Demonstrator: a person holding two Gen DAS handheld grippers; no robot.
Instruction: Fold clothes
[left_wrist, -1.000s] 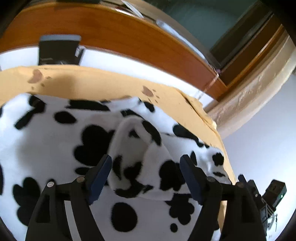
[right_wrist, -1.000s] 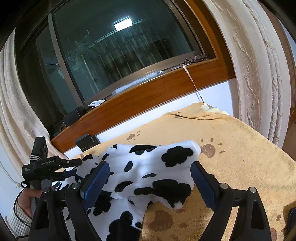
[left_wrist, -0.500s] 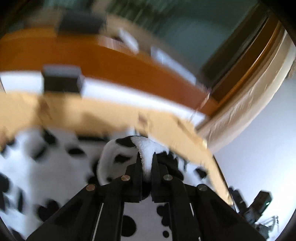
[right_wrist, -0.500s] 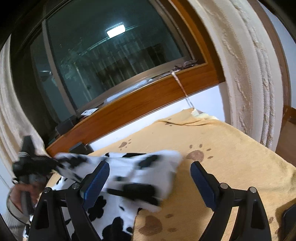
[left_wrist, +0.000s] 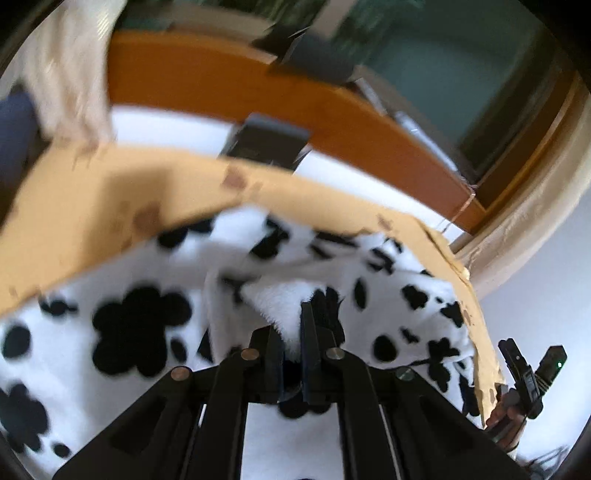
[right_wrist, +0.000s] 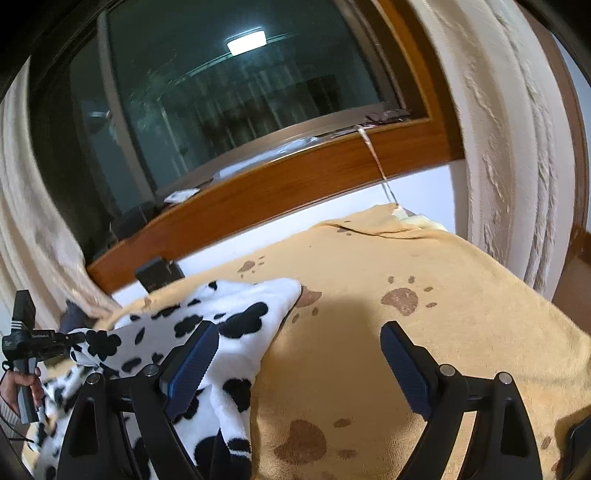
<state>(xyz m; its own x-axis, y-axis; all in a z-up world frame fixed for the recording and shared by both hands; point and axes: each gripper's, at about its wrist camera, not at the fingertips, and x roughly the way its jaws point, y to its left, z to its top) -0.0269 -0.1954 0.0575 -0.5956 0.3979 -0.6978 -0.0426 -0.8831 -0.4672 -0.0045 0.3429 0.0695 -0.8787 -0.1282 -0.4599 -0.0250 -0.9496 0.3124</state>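
Observation:
A white fleece garment with black cow spots (left_wrist: 140, 325) lies on a yellow blanket with brown paw prints (left_wrist: 92, 192). My left gripper (left_wrist: 295, 314) is shut on a raised fold of the garment, and white pile bulges out above its pads. In the right wrist view the garment (right_wrist: 243, 314) stretches leftward to the left gripper (right_wrist: 74, 338) at the far left, which a hand (right_wrist: 18, 384) holds. My right gripper (right_wrist: 299, 343) stands open with nothing pinched. Its left finger (right_wrist: 192, 365) hangs over the garment's edge and its right finger (right_wrist: 404, 373) over bare blanket (right_wrist: 443, 288).
A wooden sill (right_wrist: 295, 184) under a dark window (right_wrist: 221, 92) runs behind the bed. A dark box (right_wrist: 159, 275) sits at the wall by the blanket's far edge. Cream curtains (right_wrist: 509, 129) hang at both sides. The blanket's right edge (left_wrist: 480, 332) drops off beside the garment.
My left gripper closed on a fold of the garment and pulled it leftward; the garment's far corner slid left across the blanket. My right gripper stayed open and nearly in place.

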